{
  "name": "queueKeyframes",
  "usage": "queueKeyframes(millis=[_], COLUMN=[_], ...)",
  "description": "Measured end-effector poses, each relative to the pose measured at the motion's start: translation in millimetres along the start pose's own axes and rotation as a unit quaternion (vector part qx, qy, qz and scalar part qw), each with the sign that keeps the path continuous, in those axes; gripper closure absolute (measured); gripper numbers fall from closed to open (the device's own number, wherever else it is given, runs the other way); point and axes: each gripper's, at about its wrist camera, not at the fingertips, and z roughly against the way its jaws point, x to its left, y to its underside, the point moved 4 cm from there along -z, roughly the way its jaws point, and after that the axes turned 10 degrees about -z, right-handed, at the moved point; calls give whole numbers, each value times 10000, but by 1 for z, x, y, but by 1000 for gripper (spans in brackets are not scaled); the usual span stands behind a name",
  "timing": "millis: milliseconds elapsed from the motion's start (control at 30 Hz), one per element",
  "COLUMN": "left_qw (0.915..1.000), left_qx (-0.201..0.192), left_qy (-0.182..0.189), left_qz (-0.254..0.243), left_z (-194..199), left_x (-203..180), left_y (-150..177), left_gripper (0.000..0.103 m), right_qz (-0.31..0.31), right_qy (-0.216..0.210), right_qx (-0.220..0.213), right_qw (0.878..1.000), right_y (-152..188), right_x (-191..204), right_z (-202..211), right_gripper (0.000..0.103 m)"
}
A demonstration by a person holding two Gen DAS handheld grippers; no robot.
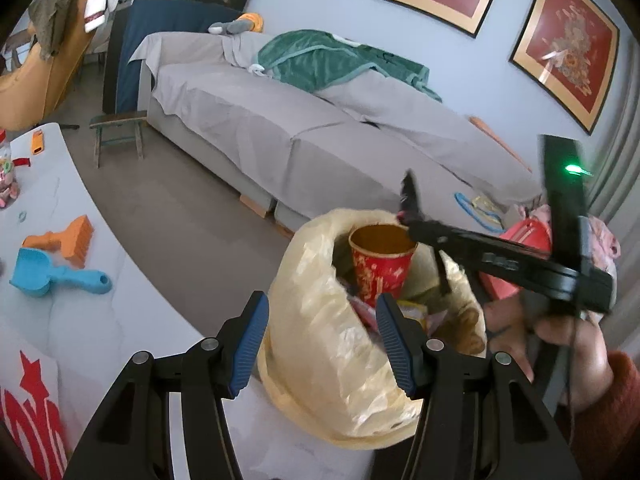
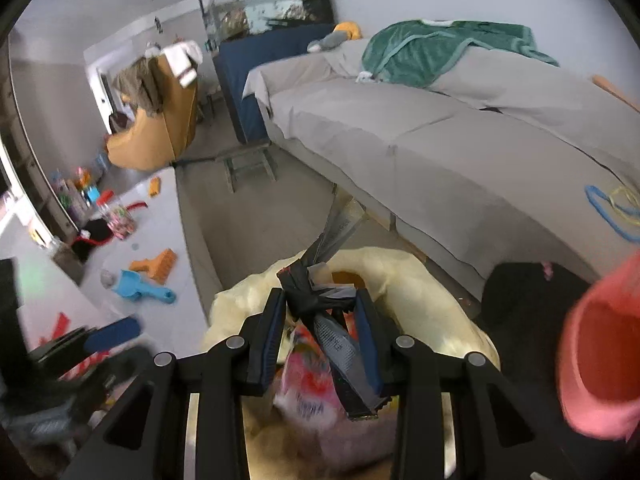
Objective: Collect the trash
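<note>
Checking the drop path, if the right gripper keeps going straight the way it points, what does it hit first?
Probably the yellowish trash bag: the right gripper, shut on a dark wrapper, aims into its mouth, though depth is unclear.

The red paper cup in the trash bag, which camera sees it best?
The left wrist view: the red paper cup stands upright and unobstructed inside the yellowish trash bag. In the right wrist view, the held dark wrapper hides nearly all of it.

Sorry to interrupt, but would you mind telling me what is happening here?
A person with two handheld grippers is collecting trash into a yellowish plastic bag. The right gripper is shut on a crumpled dark wrapper, held over the bag's open mouth. The left gripper is open at the bag's near edge. A red paper cup and other wrappers are already inside.
</note>
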Motion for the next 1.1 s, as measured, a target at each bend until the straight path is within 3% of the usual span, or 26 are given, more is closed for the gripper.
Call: queueKeyframes(millis=[167,300,400,533,700,867,1033,1100], left_qw=[9998,9995,9996,9992,9978,9945,9860,9841], left_qx=[88,165,109,-97,-296,-386,-383,-302], left_qy=[-42,-206,-264,-345,-440,-634,-1213,-1344], left_qz=[157,147,29,-156,-408,-733,-1083,-1121], left_z=[-3,-5,1,16,43,83,133,151], left_x=[5,3,-5,-18,-43,-71,-104,-116], left_y=[8,12,14,12,14,25,45,55], left_gripper=[46,46,46,46,46,46,46,46], right_qz=[-203,-211,-385,-187,46,-143,-447,-538], right_qy=[164,323,80,-18,137,105,86,280], right_qx=[938,1138,973,632,97,-234,-666,-917], right_qw=[9952,9928,9945,9978,9998,9996,9967,9939], right_y=[37,63,68,70,77,95,130,147], right_x=[-18,-30,-31,-19,-7,-7,-1,2], right_z=[-32,-36,-22,8,65,129,203,233], right_gripper=[72,72,71,50,49,46,43,41])
